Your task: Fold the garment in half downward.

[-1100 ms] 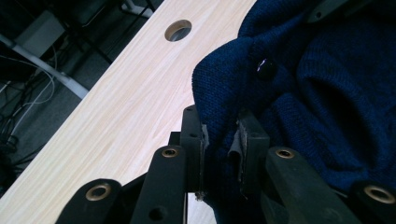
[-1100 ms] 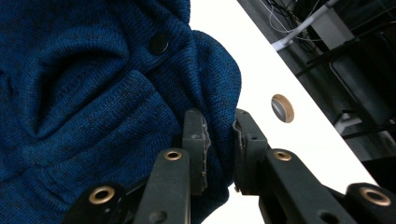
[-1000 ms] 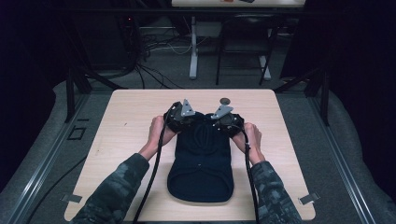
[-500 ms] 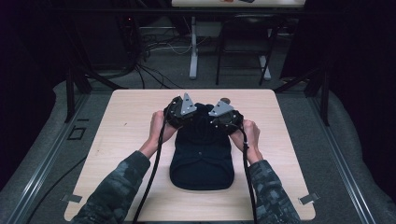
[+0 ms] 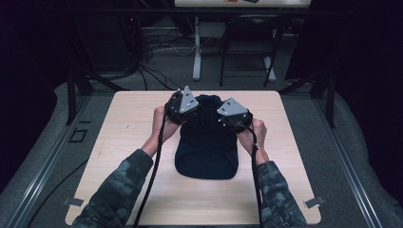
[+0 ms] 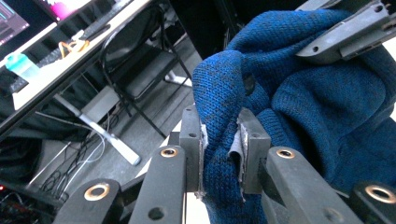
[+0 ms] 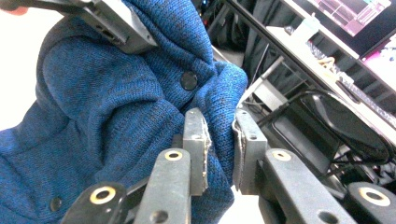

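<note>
Left gripper (image 6: 220, 156) clamped on a bunched fold of the blue knit garment (image 6: 327, 116), fabric squeezed between both pads and bulging up above the jaw tips. Right gripper (image 7: 219, 149) likewise pinched on another thick fold of the same knit, cloth filling the gap between its pads. Just above that fold, a dark round button (image 7: 188, 80) seen on the fabric; a second small one (image 7: 56, 203) lower down near the bottom left of the right gripper view. In each gripper view, the other gripper's grey body met at the top, pressed close against the knit.

From the high view, left gripper (image 5: 182, 107) and right gripper (image 5: 233, 115) held near each other over the far middle of the tabletop (image 5: 133, 133), each with its grey three-cornered plate uppermost. Garment's far end lifted between them, rest (image 5: 206, 152) lying dark on the wood, spread toward the near edge around the table's centre. Black cables trailed back from both grippers along camouflage-patterned sleeves (image 5: 119, 190).

Beyond the far edge, a black chair (image 6: 135, 51) and a second table's white legs (image 5: 196, 47) stood on grey floor, among loose cables.
</note>
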The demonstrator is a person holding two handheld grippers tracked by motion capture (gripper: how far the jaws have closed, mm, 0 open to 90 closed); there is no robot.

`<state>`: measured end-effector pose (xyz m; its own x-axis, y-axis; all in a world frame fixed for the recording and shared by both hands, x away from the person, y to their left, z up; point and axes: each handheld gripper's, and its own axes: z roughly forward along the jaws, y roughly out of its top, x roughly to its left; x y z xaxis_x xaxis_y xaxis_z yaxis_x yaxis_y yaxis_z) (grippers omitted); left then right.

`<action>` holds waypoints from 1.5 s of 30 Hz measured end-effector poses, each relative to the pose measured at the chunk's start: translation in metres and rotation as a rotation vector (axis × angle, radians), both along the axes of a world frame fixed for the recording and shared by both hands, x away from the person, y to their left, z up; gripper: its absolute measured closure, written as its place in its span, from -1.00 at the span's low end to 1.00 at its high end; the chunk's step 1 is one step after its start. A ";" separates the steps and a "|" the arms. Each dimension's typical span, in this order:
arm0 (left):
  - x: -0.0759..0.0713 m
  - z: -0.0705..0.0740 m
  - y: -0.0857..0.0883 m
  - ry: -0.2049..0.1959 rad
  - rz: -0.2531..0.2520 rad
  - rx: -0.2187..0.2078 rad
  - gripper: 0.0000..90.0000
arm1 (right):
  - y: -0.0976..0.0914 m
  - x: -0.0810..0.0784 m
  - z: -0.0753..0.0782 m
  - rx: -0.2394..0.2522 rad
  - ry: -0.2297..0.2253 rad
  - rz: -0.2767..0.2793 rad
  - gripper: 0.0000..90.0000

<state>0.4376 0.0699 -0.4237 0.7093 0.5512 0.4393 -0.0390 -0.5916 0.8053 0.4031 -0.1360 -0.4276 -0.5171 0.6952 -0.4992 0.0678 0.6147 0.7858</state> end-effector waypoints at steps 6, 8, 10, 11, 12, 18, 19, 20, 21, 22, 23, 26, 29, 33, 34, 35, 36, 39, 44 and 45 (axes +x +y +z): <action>-0.007 -0.029 0.002 0.065 0.026 -0.036 0.68 | 0.003 -0.011 -0.024 0.007 0.045 0.017 0.73; -0.008 -0.038 0.003 0.072 0.029 -0.034 0.68 | 0.003 -0.013 -0.035 0.022 0.061 0.022 0.73; -0.008 -0.046 0.003 0.096 0.034 -0.046 0.68 | 0.003 -0.014 -0.043 0.026 0.074 0.026 0.73; -0.009 -0.049 0.003 0.102 0.037 -0.046 0.68 | 0.003 -0.014 -0.050 0.036 0.093 0.027 0.73; -0.009 -0.052 0.003 0.107 0.039 -0.049 0.68 | 0.003 -0.014 -0.050 0.036 0.093 0.027 0.73; -0.015 -0.068 0.007 0.118 0.043 -0.061 0.68 | 0.001 -0.019 -0.066 0.044 0.131 0.050 0.73; -0.016 -0.070 0.007 0.122 0.041 -0.059 0.67 | 0.000 -0.022 -0.069 0.047 0.146 0.062 0.73; -0.017 -0.072 0.008 0.123 0.041 -0.058 0.67 | 0.000 -0.022 -0.069 0.047 0.146 0.062 0.73; -0.019 -0.074 0.009 0.116 0.038 -0.060 0.67 | 0.000 -0.023 -0.070 0.044 0.147 0.066 0.73; -0.021 -0.075 0.009 0.119 0.035 -0.058 0.67 | 0.000 -0.025 -0.073 0.039 0.158 0.073 0.73; -0.022 -0.076 0.009 0.123 0.032 -0.054 0.67 | 0.000 -0.025 -0.073 0.039 0.158 0.073 0.73; -0.026 -0.078 0.012 0.140 0.024 -0.055 0.65 | -0.004 -0.028 -0.074 0.041 0.186 0.083 0.72; -0.028 -0.076 0.015 0.141 0.019 -0.051 0.64 | -0.005 -0.030 -0.073 0.039 0.184 0.085 0.72; -0.031 -0.074 0.016 0.132 0.014 -0.052 0.62 | -0.004 -0.034 -0.072 0.047 0.171 0.096 0.72; -0.032 -0.073 0.017 0.125 0.013 -0.057 0.62 | -0.004 -0.034 -0.072 0.047 0.171 0.096 0.72; -0.031 -0.072 0.017 0.127 0.009 -0.057 0.62 | -0.003 -0.035 -0.070 0.040 0.153 0.094 0.72; -0.030 -0.070 0.017 0.130 0.006 -0.058 0.62 | -0.003 -0.035 -0.070 0.040 0.153 0.094 0.72; -0.024 -0.062 0.016 0.118 0.012 -0.060 0.62 | -0.001 -0.031 -0.064 0.017 0.083 0.081 0.72; -0.017 -0.054 0.017 0.137 0.007 -0.059 0.60 | -0.004 -0.023 -0.059 0.063 0.095 0.079 0.72; -0.018 -0.054 0.017 0.145 0.003 -0.059 0.58 | -0.004 -0.023 -0.059 0.071 0.100 0.085 0.72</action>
